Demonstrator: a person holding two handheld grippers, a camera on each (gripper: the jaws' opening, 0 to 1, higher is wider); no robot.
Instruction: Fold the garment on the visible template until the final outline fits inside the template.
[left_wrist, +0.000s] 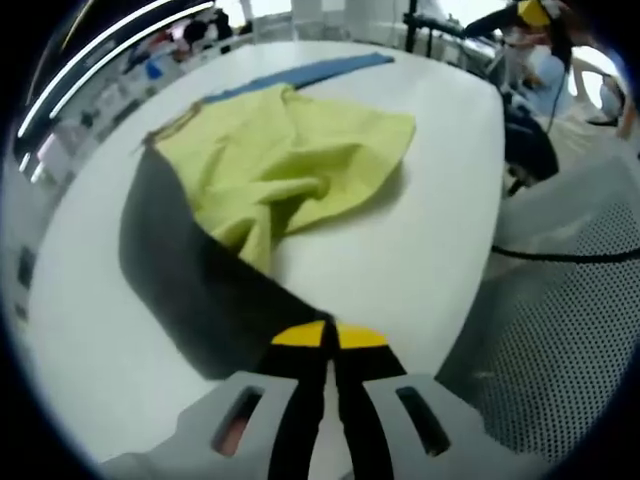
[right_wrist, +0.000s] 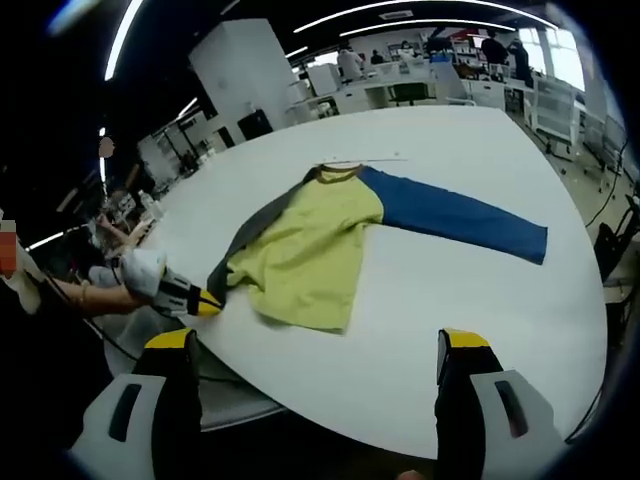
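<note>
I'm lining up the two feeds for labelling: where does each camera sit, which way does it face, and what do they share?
Left gripper view: rides the left tool, jaws shut on the grey sleeve, facing across the white table.
Right gripper view: rides the right tool, jaws apart, back from the table edge, facing the spread garment; a hand shows.
Shared: garment, table, blue sleeve, left tool.

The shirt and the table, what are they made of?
The shirt looks like soft, matte knit cloth, maybe cotton: it wrinkles and bunches, and its grey sleeve hangs limp where the left gripper pinches it. The table looks hard and smooth, with a white, slightly glossy top, perhaps laminate or painted board; the pictures cannot settle which.
</note>
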